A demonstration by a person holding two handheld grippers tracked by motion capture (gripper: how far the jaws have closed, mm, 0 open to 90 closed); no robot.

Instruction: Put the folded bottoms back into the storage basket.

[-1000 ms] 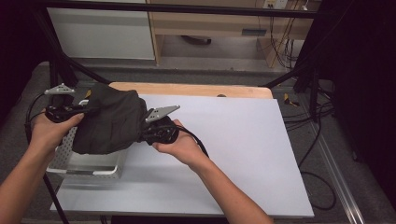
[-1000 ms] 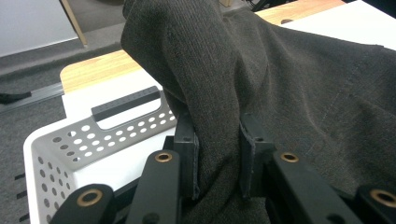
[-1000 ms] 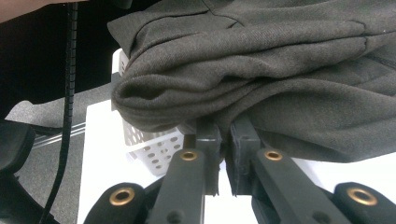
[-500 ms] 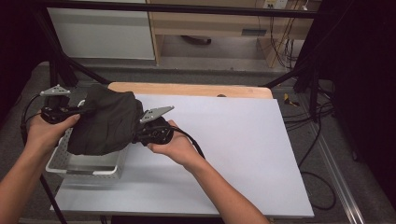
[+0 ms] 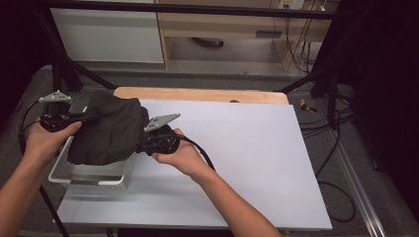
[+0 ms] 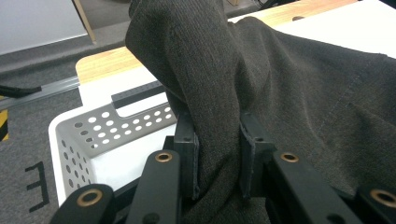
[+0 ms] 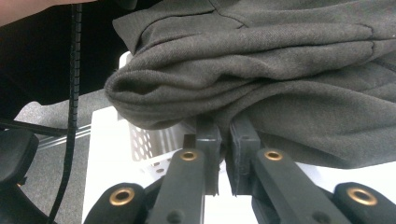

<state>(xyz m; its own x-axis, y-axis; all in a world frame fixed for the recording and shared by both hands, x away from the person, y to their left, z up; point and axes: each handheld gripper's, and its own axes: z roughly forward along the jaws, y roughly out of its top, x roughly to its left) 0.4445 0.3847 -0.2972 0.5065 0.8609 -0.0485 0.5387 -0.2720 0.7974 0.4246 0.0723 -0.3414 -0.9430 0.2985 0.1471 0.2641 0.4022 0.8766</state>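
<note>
The high view is lit from above on the bench (image 5: 247, 163), whose white top reads bright and even, while the room around it falls off into near black at both sides. It is soft and slightly grainy, with no sharp edges. A faint shadow lies under the white basket (image 5: 94, 175) at the bench's front left. In the left gripper view the dark garment (image 6: 289, 93) shows crisp knit texture, the far bench top glaring white. The right gripper view is dimmer, its upper left corner almost black, and the near jaws look slightly soft.

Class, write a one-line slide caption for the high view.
Two hand-held grippers hold a dark garment over a white perforated basket.
</note>
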